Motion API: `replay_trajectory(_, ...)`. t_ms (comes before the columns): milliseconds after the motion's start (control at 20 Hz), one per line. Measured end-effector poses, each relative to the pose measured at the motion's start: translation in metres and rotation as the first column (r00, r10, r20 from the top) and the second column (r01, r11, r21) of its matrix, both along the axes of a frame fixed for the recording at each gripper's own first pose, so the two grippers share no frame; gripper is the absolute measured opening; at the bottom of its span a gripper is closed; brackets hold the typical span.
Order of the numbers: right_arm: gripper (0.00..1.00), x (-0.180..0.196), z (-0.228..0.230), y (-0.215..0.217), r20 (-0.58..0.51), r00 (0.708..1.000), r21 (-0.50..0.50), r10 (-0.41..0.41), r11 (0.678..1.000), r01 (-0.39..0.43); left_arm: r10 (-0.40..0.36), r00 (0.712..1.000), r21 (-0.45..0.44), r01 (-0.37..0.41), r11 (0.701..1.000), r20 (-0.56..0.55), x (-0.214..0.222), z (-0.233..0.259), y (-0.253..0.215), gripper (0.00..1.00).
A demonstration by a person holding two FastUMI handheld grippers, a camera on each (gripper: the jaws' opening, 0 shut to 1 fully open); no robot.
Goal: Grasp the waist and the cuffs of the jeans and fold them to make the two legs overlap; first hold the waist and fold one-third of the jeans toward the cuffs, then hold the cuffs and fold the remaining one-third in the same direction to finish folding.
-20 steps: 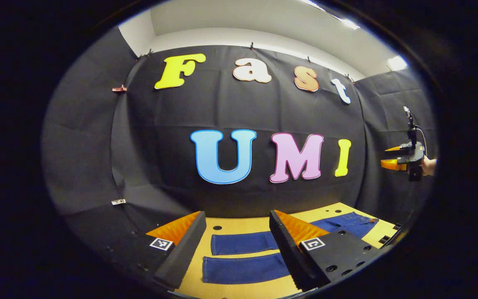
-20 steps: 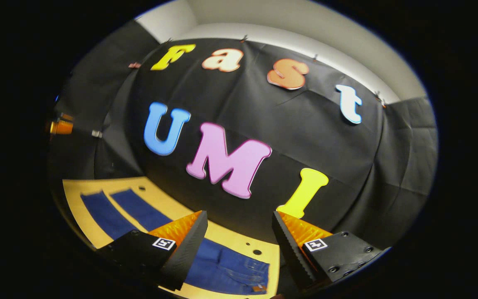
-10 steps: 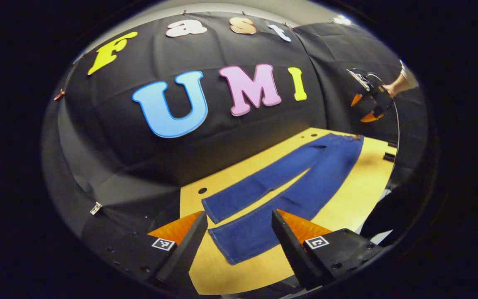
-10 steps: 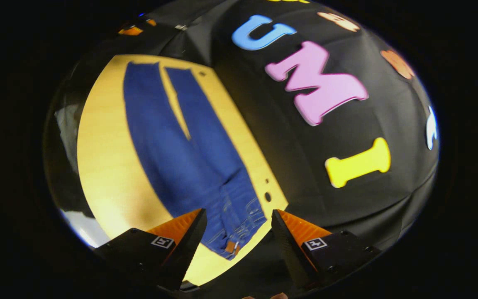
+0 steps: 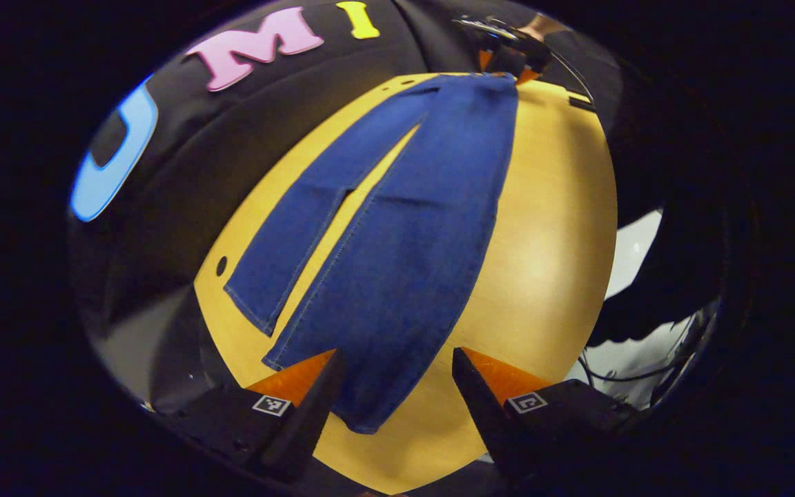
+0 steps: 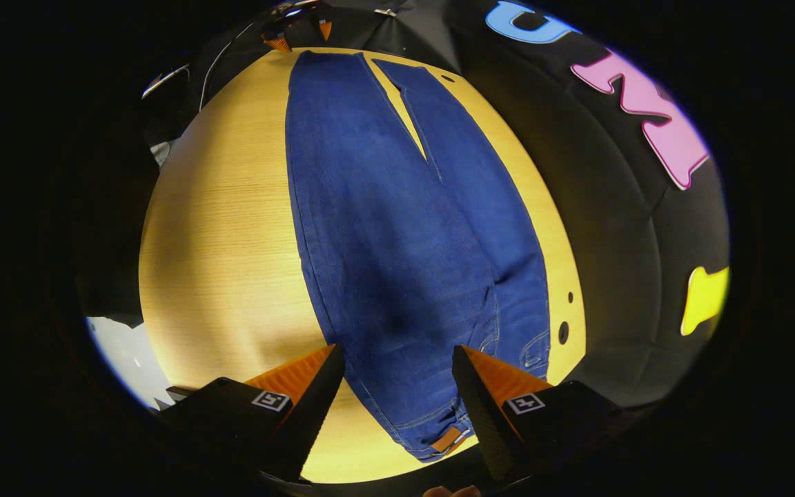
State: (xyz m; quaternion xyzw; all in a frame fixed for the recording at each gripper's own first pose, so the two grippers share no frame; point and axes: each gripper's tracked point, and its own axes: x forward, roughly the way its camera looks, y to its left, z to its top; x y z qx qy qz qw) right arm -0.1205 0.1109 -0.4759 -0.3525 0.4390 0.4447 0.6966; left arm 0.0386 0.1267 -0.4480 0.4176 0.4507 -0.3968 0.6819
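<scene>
Blue jeans [image 5: 404,235] lie flat on the wooden table [image 5: 549,241], legs slightly apart. In the left gripper view the cuffs are nearest. My left gripper [image 5: 395,355] hovers open above the near leg's cuff [image 5: 363,407], touching nothing. The right gripper [image 5: 508,59] shows small at the far waist end. In the right gripper view the jeans [image 6: 397,228] run away from me, and the waist [image 6: 432,435] with its tan patch lies nearest. My right gripper [image 6: 397,348] stands open over the waist corner. The left gripper [image 6: 294,27] is seen far off by the cuffs.
Black cloth walls close the table's far side. Small round holes [image 6: 563,333] sit in the table [image 6: 218,241] beside the waist, and another hole [image 5: 221,266] lies near the cuffs. Cables [image 5: 618,373] and pale floor lie past the table's open edge.
Both grippers have tipped downward from facing the wall and come over the jeans, the left above the cuffs, the right above the waist. Both stay open.
</scene>
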Motion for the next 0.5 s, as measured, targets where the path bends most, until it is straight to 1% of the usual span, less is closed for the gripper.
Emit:
replay_trajectory(100, 0.97, -0.001, -0.012, -0.021, 0.008, 1.000, -0.035, 0.025, 0.999, -0.025, -0.076, 0.993, 0.063, 0.081, 0.995, -0.089, -0.006, -0.020, 0.012, 0.98)
replay_trajectory(200, 0.97, -0.007, -0.022, -0.041, 0.002, 0.999, -0.066, 0.037, 0.997, -0.037, -0.127, 0.979, 0.129, 0.148, 0.980, -0.158, -0.011, -0.031, 0.032, 0.98)
replay_trajectory(250, 0.97, -0.008, -0.024, -0.048, -0.002, 0.999, -0.076, 0.042, 0.996, -0.042, -0.147, 0.971, 0.147, 0.176, 0.973, -0.190, -0.017, -0.035, 0.038, 0.98)
replay_trajectory(400, 0.97, -0.018, -0.033, -0.057, -0.033, 0.997, -0.100, 0.063, 0.993, -0.066, -0.178, 0.949, 0.179, 0.229, 0.957, -0.262, -0.024, -0.043, 0.049, 0.98)
replay_trajectory(450, 0.97, -0.022, -0.035, -0.057, -0.051, 0.996, -0.105, 0.074, 0.991, -0.079, -0.182, 0.944, 0.167, 0.233, 0.958, -0.276, -0.026, -0.040, 0.050, 0.98)
replay_trajectory(500, 0.97, -0.028, -0.039, -0.055, -0.066, 0.994, -0.112, 0.084, 0.989, -0.091, -0.178, 0.946, 0.159, 0.226, 0.961, -0.270, -0.022, -0.043, 0.046, 0.98)
